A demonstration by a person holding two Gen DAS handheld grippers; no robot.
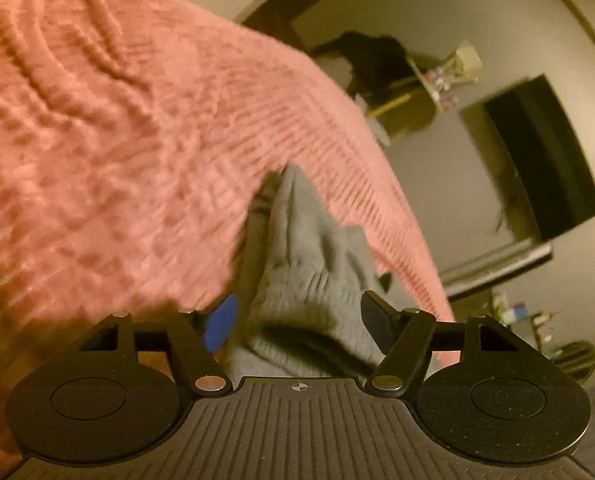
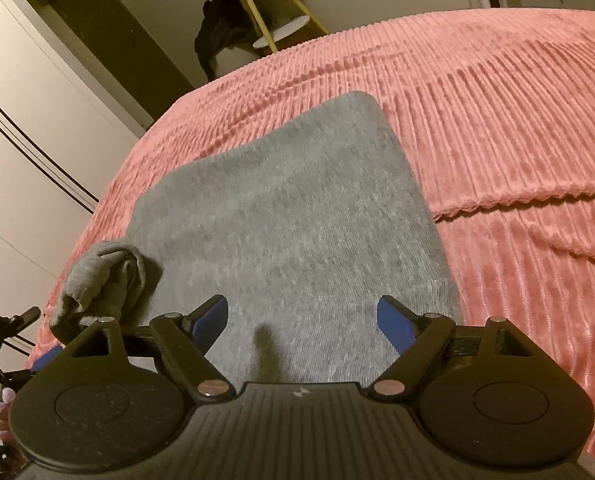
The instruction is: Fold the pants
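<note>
- Left wrist: my left gripper stood released, its pads clear of a bunched grey pants fold rising between them, pink bedspread beyond.
- Right wrist: my right gripper was released, spread above the folded pants lying flat just ahead.

Each gripper, the left gripper and the right gripper, is black plastic with a ridged top, two round discs, silver screws and blue pads.

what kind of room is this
Most likely a bedroom at home: grey pants lie on a bed under a pink ribbed bedspread, with a small round side table beyond it and a dark flat screen on the wall.
</note>
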